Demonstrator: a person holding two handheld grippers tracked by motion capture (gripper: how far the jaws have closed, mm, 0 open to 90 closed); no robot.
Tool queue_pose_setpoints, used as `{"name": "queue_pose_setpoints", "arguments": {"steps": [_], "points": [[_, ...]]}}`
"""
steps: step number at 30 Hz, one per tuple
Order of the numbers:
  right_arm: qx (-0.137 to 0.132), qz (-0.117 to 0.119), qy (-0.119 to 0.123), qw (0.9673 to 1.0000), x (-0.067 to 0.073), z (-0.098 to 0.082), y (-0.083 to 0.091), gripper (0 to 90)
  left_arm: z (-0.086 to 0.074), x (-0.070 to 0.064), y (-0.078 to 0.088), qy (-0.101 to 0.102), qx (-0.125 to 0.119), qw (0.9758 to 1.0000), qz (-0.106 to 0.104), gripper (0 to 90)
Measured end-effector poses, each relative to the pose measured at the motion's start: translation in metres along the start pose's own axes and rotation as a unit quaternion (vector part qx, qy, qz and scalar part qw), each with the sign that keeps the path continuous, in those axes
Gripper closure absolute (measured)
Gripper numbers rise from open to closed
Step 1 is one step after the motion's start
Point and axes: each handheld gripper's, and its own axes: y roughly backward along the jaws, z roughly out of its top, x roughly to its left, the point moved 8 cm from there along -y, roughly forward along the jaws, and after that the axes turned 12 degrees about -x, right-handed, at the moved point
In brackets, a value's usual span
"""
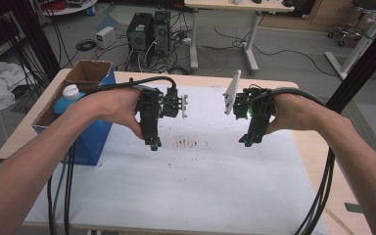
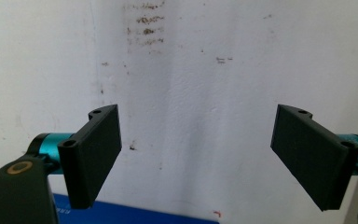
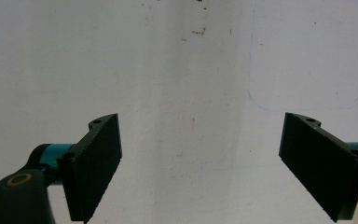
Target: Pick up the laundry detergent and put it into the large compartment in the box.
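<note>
Forearms come in from the near edge of the table, one on each side, black cables trailing back off both tools.

Left gripper (image 1: pixel 152 145): held above the white cloth (image 1: pixel 186 191), pointing down at it. Jaws spread wide in the left gripper view, nothing between them, nothing touched. Below them the cloth is creased and speckled with small brown marks; a strip of blue shows at the bottom edge.

Right gripper (image 1: pixel 245 142): also held over the cloth, pointing down, well apart from the left one. Jaws wide apart in the right gripper view, empty, no contact with anything. Inner pad faces look finely ridged. Cloth beneath is mostly plain, with a faint blue pen outline at upper right.

Between the two tools on the cloth: a patch of reddish-brown stains (image 1: pixel 186 143).

Left edge of the table: blue cardboard box (image 1: pixel 91 142), open at the top, just beside the left hand (image 1: pixel 108 105). Inside it lies a blue bottle with a white cap (image 1: pixel 68 98).

Farther off, on the floor beyond the table: two dark computer towers (image 1: pixel 149 32) in a tangle of cables, legs of another desk (image 1: pixel 251 39), an office chair (image 1: pixel 357 19) at far right.
</note>
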Motion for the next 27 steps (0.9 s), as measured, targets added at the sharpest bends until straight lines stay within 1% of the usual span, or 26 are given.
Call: {"name": "queue_pose_setpoints", "arguments": {"steps": [4, 9, 15, 18, 20, 22, 27], "points": [[0.001, -0.005, -0.001, 1.0000, 0.002, 0.001, 0.002, 12.3, -0.004, 0.001, -0.009, -0.004, 0.015, 0.9999, 0.006, 16.2], [0.003, -0.006, -0.002, 1.0000, 0.002, -0.001, 0.004, 12.2, -0.004, -0.001, -0.012, -0.009, 0.015, 0.9998, 0.007, 16.2], [0.004, -0.007, -0.004, 1.0000, 0.003, 0.000, 0.005, 12.2, -0.003, -0.004, -0.017, -0.021, 0.030, 0.9993, 0.010, 16.2], [0.005, -0.007, -0.003, 1.0000, 0.004, 0.001, 0.005, 12.2, -0.003, -0.006, -0.021, -0.021, 0.030, 0.9993, 0.005, 16.2], [0.005, -0.008, -0.003, 1.0000, 0.005, 0.002, 0.005, 12.3, -0.004, -0.008, -0.023, -0.020, 0.035, 0.9992, 0.003, 16.2], [0.006, -0.008, -0.001, 1.0000, 0.005, 0.002, 0.005, 12.3, -0.004, -0.007, -0.024, -0.025, 0.040, 0.9989, 0.004, 16.2], [0.008, -0.008, 0.000, 0.9999, 0.004, 0.000, 0.004, 12.2, -0.003, -0.008, -0.026, -0.026, 0.040, 0.9989, 0.004, 16.2]]}}
